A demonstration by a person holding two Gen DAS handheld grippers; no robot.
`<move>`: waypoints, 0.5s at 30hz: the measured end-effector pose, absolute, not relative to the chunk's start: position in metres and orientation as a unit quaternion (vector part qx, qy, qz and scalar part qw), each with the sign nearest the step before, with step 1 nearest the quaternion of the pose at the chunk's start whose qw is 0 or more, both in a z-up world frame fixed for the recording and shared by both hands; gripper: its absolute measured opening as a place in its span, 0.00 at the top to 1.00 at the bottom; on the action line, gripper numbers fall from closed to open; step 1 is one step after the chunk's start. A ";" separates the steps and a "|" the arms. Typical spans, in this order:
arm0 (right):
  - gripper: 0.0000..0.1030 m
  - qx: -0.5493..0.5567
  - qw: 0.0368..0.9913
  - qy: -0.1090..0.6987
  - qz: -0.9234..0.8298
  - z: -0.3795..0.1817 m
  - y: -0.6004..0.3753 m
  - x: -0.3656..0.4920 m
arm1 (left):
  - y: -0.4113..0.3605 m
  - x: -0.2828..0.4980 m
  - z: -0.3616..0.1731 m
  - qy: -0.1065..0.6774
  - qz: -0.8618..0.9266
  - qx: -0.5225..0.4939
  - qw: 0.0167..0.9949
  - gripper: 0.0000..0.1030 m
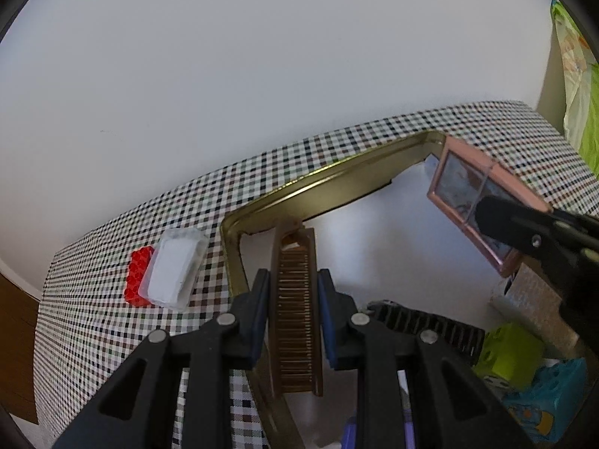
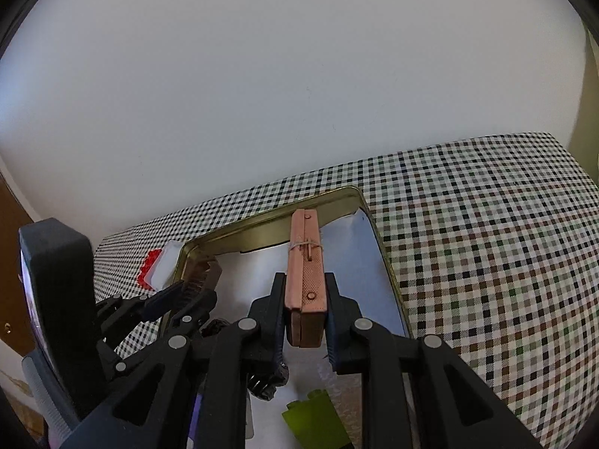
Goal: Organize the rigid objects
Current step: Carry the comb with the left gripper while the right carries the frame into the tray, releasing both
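Left wrist view: we are holding a brown comb (image 1: 297, 314) between the fingers of the left gripper (image 1: 294, 318), the pads closed on its two long sides about midway along. Its long axis is running straight ahead of the gripper, its far end reaching over the near wall of the gold tin tray (image 1: 325, 172), teeth face turned up toward the camera. We are judging it stiff, light and a little slick, with fine teeth that could bend, so gripping the solid side rails looks wiser than pressing on the teeth.

Off to our right, the right gripper (image 2: 305, 310) is clamping a pink compact case (image 2: 305, 262) by its flat faces, edge up. In the right wrist view its long axis is pointing forward over the tray's white liner. It is probably hard, light and brittle at the hinge and window, so a grip across the broad faces near the middle is suiting it.

Left of the tray, a red brick (image 1: 138, 275) and a clear plastic box (image 1: 176, 267) are lying touching on the checked cloth (image 1: 112, 318). Near our right, inside the tray, a black comb (image 1: 426, 323), a green block (image 1: 509, 355) and a teal block (image 1: 543, 408) are sitting.
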State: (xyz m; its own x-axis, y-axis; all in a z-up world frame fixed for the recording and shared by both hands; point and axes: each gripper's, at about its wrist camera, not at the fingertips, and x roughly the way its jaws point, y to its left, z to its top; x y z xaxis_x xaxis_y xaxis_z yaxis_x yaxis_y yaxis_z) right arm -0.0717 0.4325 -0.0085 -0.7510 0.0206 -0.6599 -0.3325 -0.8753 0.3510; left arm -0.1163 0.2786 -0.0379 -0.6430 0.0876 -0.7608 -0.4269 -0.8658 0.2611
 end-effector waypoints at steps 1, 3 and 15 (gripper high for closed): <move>0.81 -0.339 0.097 0.231 0.907 -0.009 0.432 -0.072 | 0.280 -0.116 -0.038 0.217 0.880 -0.396 0.145 0.77; 0.81 -0.342 0.097 0.228 0.906 -0.009 0.433 -0.074 | 0.281 -0.117 -0.039 0.225 0.878 -0.398 0.144 0.77; 0.81 -0.363 0.097 0.251 0.892 -0.007 0.437 -0.082 | 0.302 -0.117 -0.042 0.262 0.871 -0.393 0.136 0.77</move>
